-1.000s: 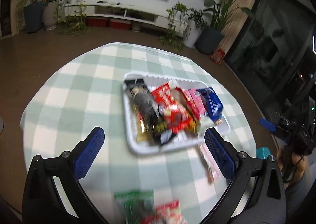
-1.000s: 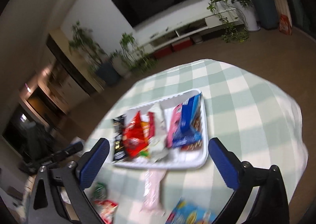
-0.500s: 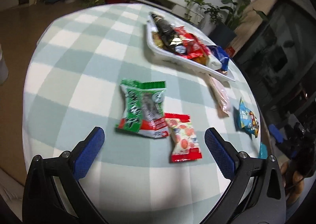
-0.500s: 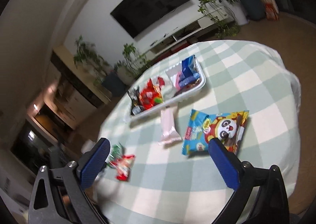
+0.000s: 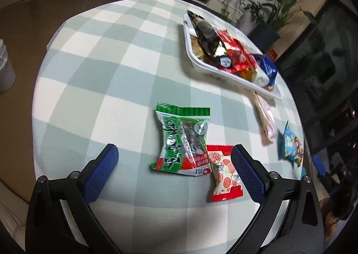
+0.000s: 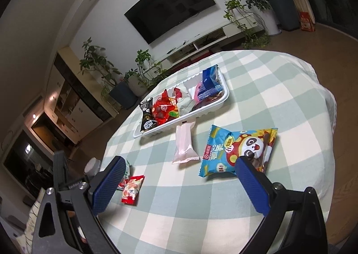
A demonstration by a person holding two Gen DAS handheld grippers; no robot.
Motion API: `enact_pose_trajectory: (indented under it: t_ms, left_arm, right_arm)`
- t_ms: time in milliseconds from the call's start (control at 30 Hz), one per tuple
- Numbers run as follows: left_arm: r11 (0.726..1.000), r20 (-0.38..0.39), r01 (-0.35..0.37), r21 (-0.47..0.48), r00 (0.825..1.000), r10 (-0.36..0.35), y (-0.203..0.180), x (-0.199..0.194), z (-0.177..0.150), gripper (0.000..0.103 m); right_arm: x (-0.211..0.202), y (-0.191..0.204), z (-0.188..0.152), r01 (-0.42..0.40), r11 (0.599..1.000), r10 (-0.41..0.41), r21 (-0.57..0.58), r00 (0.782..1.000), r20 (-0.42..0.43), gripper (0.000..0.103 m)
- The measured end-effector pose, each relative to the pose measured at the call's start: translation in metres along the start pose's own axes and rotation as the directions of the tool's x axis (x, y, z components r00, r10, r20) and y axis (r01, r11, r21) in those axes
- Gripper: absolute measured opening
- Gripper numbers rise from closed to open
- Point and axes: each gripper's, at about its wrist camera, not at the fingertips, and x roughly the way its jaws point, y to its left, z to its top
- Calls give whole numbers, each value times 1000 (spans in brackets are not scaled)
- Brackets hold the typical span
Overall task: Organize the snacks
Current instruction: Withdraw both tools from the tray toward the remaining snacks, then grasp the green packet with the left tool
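Both tools have pulled back from the tray, and now they look at the near part of the surface, where four snacks still lie loose. A second ago each camera was close over the full tray. So one drop looks done, and I think the next pick is about to start.

The left tool [image 5: 173, 170] is wide open and holds nothing. Between its blue fingers [image 5: 100, 171], close to the near edge of the surface, lies the green snack bag [image 5: 182, 139]. The small red snack bag [image 5: 224, 174] lies right beside it, touching its corner, next to the other finger.

The right tool [image 6: 180, 183] is wide open too, and empty. The blue panda bag [image 6: 237, 148] lies just past its right finger, near the right edge of the surface. The pink packet [image 6: 184, 144] lies a bit farther on, with its far end right at the tray's wall.

Farthest away is the white tray [image 6: 214, 106], toward the far edge of the surface. It is already packed with red, black and blue packs.

The green bag looks like the left tool's next pick, and the panda bag the right tool's. The bags are soft and crinkly, so a pinch may slip. The tray is crowded, so a big bag may have to sit on top.
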Motion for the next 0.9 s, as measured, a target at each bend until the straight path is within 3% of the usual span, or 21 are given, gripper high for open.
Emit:
enact_pose_trajectory:
  t_ms: [167, 333, 567, 700, 900]
  left_arm:
    - [998, -21, -45, 46, 999, 46, -12, 13, 2, 78]
    - [992, -26, -93, 86, 995, 95, -16, 18, 4, 45]
    - [956, -8, -172, 239, 984, 179, -35, 22, -4, 40]
    - [958, -20, -128, 255, 990, 137, -36, 20, -5, 26]
    - [974, -27, -47, 220, 998, 54, -26, 16, -6, 19]
  right_arm:
    - [1, 10, -3, 18, 998, -17, -63, 1000, 4, 101]
    - [1, 12, -4, 15, 997, -15, -70, 1000, -2, 101]
    - [3, 16, -6, 17, 996, -19, -87, 1000, -16, 98]
    - [5, 20, -6, 22, 994, -25, -107, 999, -28, 94]
    - [15, 29, -7, 33, 988, -46, -148, 995, -88, 81]
